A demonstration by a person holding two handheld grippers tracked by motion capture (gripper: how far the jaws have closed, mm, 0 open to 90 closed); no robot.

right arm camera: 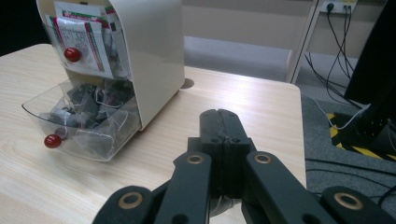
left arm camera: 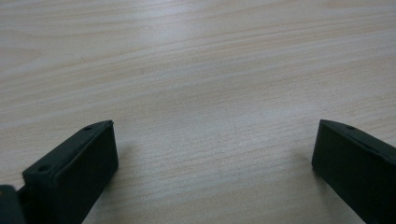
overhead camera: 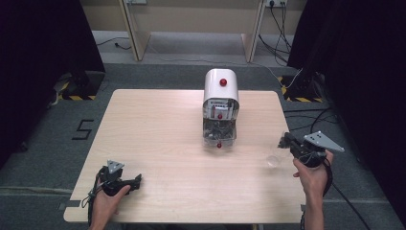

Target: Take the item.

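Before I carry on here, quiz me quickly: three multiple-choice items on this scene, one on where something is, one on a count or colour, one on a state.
1. Where on the light wooden table does the white rounded tea-bag dispenser stand?
A. near the far edge, about mid-width
B. front left corner
C. beside the left gripper

2. How many red round knobs does the dispenser carry?
A. one
B. three
C. five

3. How do the two grippers stand?
A. both open
B. left gripper open, right gripper shut
C. left shut, right open

Key:
1 A, the high view shows it far and central.
2 B, one on top, one on the clear flap, one on the clear lower drawer.
3 B, the left jaws stand wide apart over bare wood, the right jaws meet.
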